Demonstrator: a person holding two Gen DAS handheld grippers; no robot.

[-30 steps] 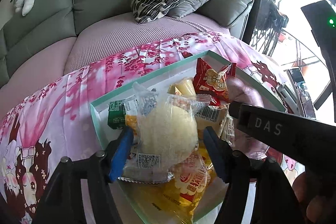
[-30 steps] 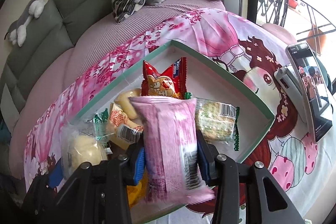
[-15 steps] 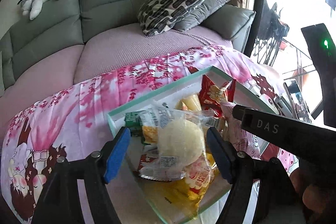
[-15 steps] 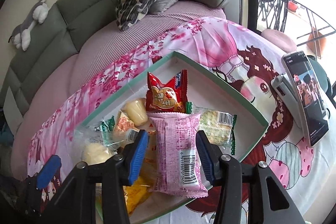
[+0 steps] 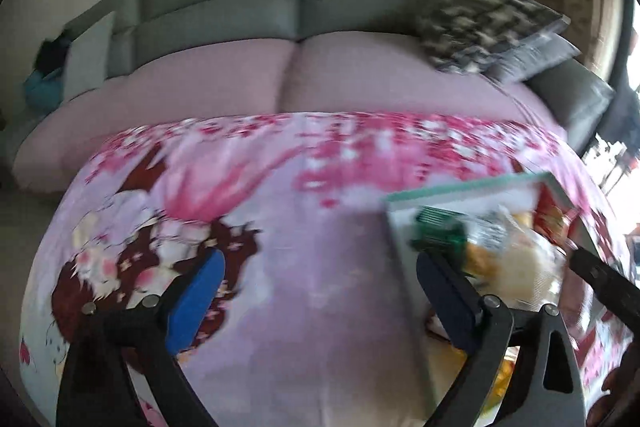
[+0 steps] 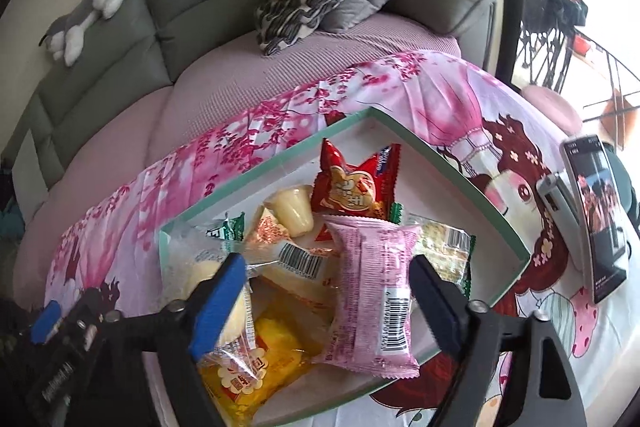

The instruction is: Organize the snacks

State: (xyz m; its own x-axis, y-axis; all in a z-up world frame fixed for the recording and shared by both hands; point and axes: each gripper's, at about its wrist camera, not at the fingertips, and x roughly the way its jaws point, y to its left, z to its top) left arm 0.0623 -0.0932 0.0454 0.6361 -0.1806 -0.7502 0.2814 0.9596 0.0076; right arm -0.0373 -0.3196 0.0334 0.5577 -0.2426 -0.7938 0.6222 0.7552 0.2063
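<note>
While the right tool [image 6: 326, 297] opens, pink snack pack [image 6: 374, 301] loose between jaws.

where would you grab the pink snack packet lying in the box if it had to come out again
Grip the pink packet across its puffy middle, coming from above with one pad on each long edge. It lies flat on top of the other snacks in the green-rimmed box, long edges free, while its crimped ends are thin and likely to slip. The right gripper, jaws opening, already straddles it that way.
</note>
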